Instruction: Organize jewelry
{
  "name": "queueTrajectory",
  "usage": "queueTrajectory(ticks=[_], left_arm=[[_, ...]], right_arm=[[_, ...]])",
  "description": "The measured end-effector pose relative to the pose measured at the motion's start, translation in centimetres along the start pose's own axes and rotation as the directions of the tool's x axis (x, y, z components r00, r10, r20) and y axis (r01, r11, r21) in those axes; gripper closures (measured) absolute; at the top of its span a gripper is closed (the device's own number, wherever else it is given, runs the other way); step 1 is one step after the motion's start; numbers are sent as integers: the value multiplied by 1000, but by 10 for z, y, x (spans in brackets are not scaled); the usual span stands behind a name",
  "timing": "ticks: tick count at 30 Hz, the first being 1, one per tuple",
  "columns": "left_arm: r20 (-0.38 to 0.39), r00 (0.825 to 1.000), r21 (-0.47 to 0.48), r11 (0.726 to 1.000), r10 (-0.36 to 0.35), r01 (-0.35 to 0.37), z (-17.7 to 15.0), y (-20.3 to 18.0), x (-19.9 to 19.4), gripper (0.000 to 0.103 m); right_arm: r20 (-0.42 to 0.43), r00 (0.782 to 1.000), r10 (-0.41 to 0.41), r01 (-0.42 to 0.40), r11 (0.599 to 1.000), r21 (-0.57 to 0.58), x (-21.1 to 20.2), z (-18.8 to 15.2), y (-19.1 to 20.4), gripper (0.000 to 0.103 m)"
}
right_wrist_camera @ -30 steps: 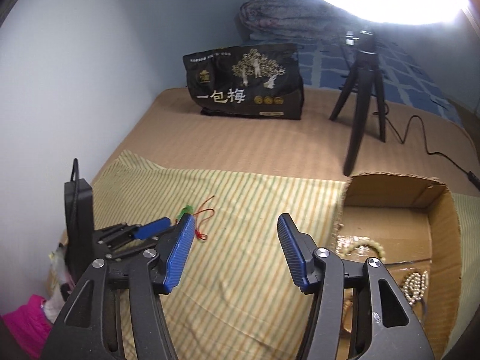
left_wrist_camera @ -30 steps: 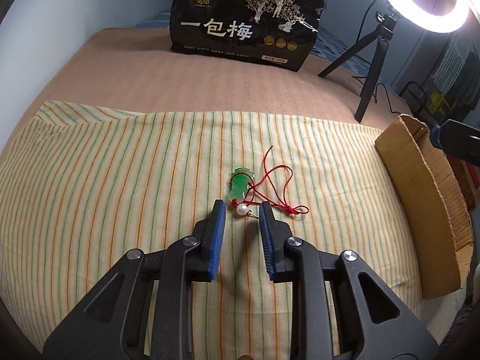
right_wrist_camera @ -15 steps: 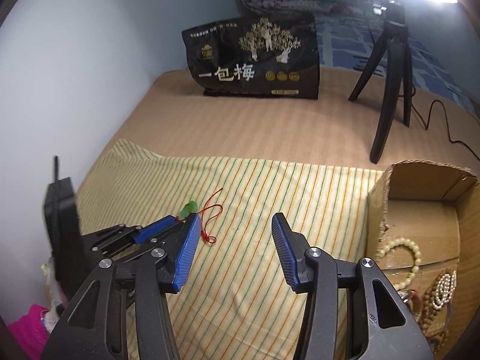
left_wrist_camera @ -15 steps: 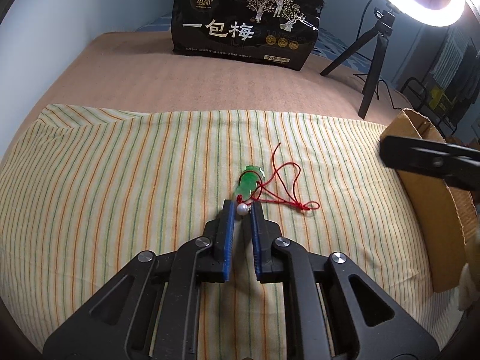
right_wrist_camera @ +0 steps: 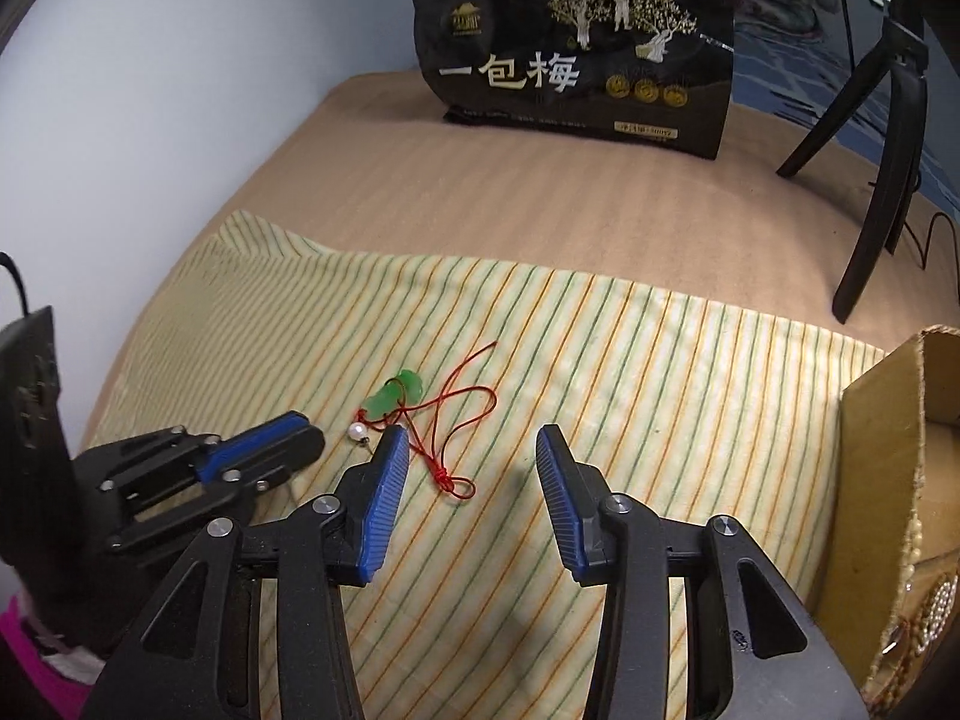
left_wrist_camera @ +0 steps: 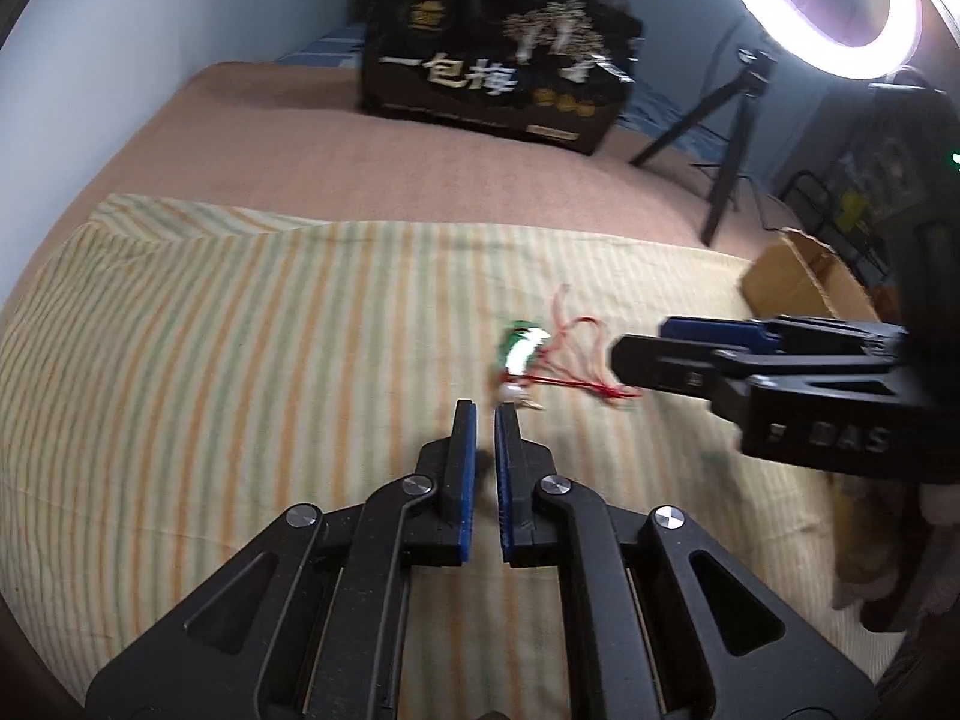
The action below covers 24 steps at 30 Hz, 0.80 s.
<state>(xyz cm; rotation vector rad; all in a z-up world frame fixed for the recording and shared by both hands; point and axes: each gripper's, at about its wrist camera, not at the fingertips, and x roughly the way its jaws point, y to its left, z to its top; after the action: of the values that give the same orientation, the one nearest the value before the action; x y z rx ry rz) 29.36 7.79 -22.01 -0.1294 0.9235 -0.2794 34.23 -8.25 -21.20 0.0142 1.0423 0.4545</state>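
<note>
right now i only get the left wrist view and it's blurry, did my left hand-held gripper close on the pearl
Observer: No. The right wrist view shows the left hand-held gripper shut on nothing. The pearl lies on the striped cloth just past its tips.
Operator: what's the right one doing
Observer: The right hand-held gripper is closing, and the red cord has its knot in the gap. The pads are not pressing on it.
Operator: anything in the box
Observer: Yes, beaded strands lie inside the cardboard box.
</note>
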Motion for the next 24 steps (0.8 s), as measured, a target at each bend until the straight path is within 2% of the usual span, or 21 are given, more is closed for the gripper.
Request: queueTrajectory(ticks=[6,9,15,17,18,19,24], left_arm=[[-10,999,64,998,31,-30,6,-24,13,97],[-29,997,78,994,78,-76,7,-29,24,97],[-13,997,36,996,81,-80,9,-19,22,97],[-16,997,10,997,75,-75,10,-15,20,87],[-19,998,5,998,62,-62,11,-14,20,71],[-12,998,4,998,57,-57,11,-14,18,61],[-10,996,33,996,88,-88,12,-19,23,61]], right_arm=[[16,999,-32,32,999,26,-8,-4,-10,61],[18,999,-38,37,999,28,-13,-6,-15,61],[22,999,-43,43,999,21,-14,-5,-17,61],[21,999,-39,39,999,19,-13,-4,-16,61],[20,999,-38,38,999,17,-12,-5,-15,61],[20,999,-37,36,999,15,-12,-5,-14,61],[15,999,-39,39,999,12,-10,-8,-14,61]])
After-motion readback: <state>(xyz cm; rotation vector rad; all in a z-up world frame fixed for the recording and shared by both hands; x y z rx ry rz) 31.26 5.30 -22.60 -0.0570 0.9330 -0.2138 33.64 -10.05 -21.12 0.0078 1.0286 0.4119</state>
